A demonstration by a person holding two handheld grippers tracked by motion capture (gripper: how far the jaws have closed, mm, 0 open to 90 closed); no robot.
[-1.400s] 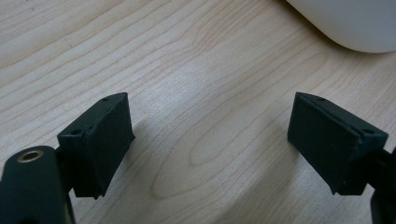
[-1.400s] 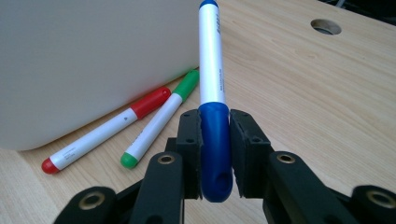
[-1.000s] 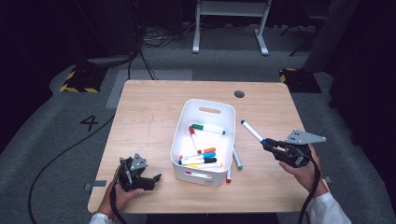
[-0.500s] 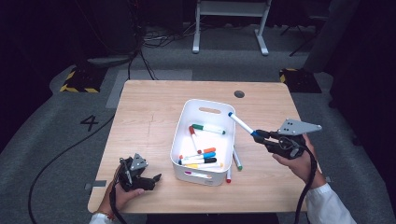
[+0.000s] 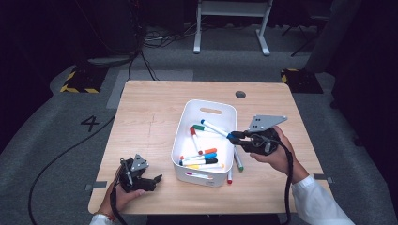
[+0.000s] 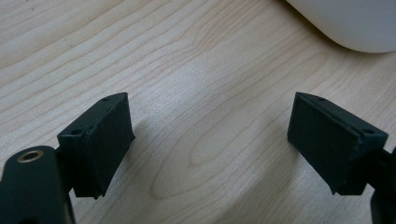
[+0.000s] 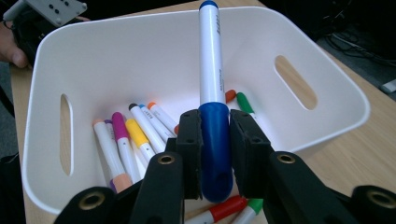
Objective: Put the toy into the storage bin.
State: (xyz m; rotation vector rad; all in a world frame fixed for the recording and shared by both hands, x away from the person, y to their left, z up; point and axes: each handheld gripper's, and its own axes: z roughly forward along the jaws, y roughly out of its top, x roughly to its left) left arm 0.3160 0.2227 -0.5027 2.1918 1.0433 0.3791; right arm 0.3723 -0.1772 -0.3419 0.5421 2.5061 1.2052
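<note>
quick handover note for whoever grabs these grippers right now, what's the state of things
Right gripper: shut on the blue marker by its cap, body pointing out over the white bin.
Left gripper: open, nothing between its jaws, low over the wooden table near the bin's front left corner.
In the bin: a pile of markers, among them red, green, orange, blue, black, yellow and purple caps.
Left on the table: a green marker and a red marker, beside the bin's right edge.
Next, probably: drop the blue marker in, then pick up those two.
</note>
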